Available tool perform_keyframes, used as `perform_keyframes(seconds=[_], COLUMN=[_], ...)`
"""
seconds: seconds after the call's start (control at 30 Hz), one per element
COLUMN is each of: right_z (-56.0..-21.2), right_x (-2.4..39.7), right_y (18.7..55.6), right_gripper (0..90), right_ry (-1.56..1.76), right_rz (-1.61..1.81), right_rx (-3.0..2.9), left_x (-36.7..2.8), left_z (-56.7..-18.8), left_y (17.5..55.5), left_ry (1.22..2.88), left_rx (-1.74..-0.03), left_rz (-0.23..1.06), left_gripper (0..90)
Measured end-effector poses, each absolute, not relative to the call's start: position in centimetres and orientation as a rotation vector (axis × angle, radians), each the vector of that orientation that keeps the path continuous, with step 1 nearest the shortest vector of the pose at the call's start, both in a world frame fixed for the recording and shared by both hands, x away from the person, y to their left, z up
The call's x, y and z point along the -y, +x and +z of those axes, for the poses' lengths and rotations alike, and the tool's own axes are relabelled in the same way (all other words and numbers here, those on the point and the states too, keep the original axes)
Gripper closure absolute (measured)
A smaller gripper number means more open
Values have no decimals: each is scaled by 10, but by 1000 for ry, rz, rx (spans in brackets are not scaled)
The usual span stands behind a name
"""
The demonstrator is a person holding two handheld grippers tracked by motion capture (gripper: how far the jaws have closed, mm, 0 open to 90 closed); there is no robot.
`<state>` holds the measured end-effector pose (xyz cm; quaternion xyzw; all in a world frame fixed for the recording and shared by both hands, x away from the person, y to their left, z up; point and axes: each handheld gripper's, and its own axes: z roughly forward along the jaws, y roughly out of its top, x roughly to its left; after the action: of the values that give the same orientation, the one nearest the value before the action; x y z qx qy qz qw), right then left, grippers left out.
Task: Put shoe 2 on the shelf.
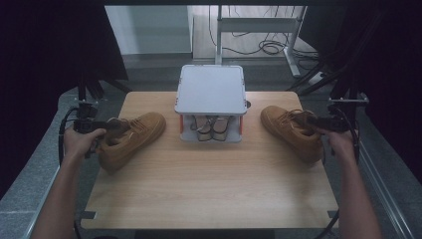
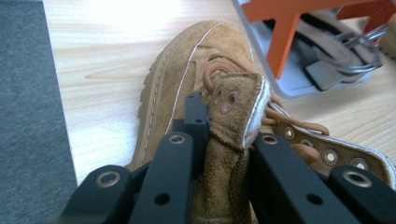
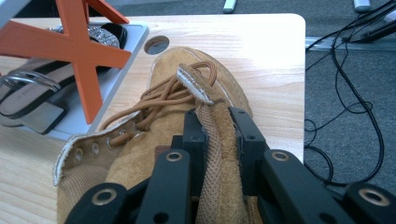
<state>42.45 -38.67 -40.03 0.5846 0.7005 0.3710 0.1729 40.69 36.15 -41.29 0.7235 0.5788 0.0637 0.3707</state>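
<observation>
We hold one tan boot by its tongue in each set of fingers: the left gripper (image 1: 110, 124) is clamped on the left boot (image 1: 132, 139) at about nine o'clock on the tabletop (image 1: 209, 189), the right gripper (image 1: 309, 120) on the right boot (image 1: 291, 132) at three. Both toes point inward toward the grey shoe rack (image 1: 211, 89) at twelve, so each boot's long axis slants toward the rack's open shelf between them, each equally near.
</observation>
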Motion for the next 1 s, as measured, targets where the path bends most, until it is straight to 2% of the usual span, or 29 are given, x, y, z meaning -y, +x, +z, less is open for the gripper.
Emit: perform_keyframes(seconds=[1.0], right_z=[-325], right_x=[384], right_y=[389], right_gripper=[784], right_ry=[1602], right_rz=[1208], right_rx=[-1851], left_x=[-359], left_z=[-327], left_y=[392], left_ry=[1742], left_rx=[-1398], left_rz=[233], left_gripper=[823])
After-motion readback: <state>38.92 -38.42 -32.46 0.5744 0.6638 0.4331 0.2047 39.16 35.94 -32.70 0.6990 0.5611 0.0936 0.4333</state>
